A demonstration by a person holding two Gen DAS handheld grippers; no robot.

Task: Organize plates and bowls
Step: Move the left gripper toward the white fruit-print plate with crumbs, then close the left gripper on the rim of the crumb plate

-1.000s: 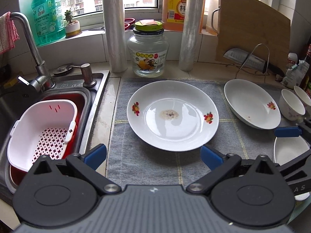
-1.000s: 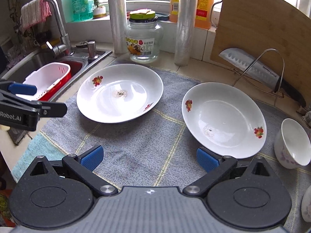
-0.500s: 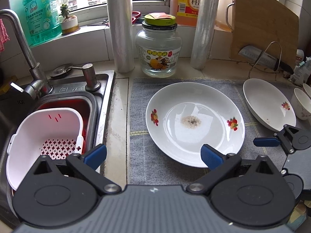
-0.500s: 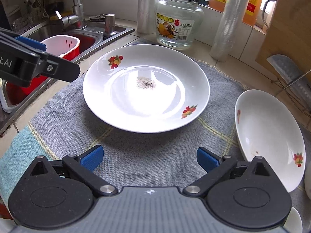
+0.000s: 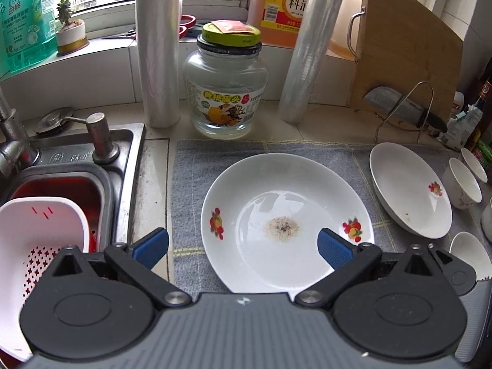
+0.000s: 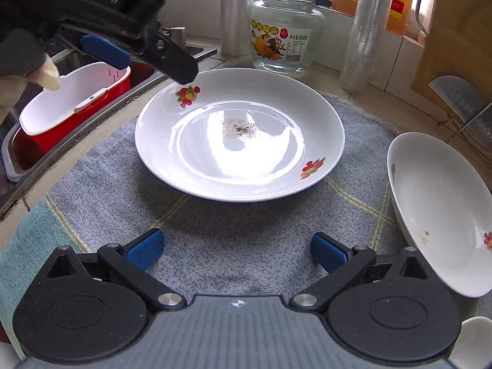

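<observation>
**Two spread claws over a dirty plate on the mat**

The desk (image 5: 153, 160) carries a grey mat (image 6: 233, 246) to the right of the sink (image 5: 123, 160). In the sink sits a white basket (image 5: 40, 233) inside a red tub (image 5: 70, 187). A wooden cutting board (image 5: 409, 46) leans at the far right with a knife (image 5: 402, 107) on a wire rack in front of it. At the far edge of the mat stands a glass jar (image 5: 226, 92) with a yellow-green lid, between two upright rolls of plastic film (image 5: 156, 46).

The large plate (image 5: 286, 224) lies in the middle of the mat, fruit prints on its rim and a patch of crumbs at its centre. A second plate (image 5: 409, 193) lies to its right, its left edge raised off the mat in the right wrist view, with small cups (image 5: 464, 184) beyond it on the far right.

The left claw (image 5: 243, 247) hangs over the near part of the large plate, its blue fingers (image 5: 332, 247) spread wide and holding nothing. The right claw (image 6: 235, 250) is also spread and empty, low over the bare mat just near of the large plate. In the right wrist view the left claw shows at the upper left, above the plate's far-left rim.
</observation>
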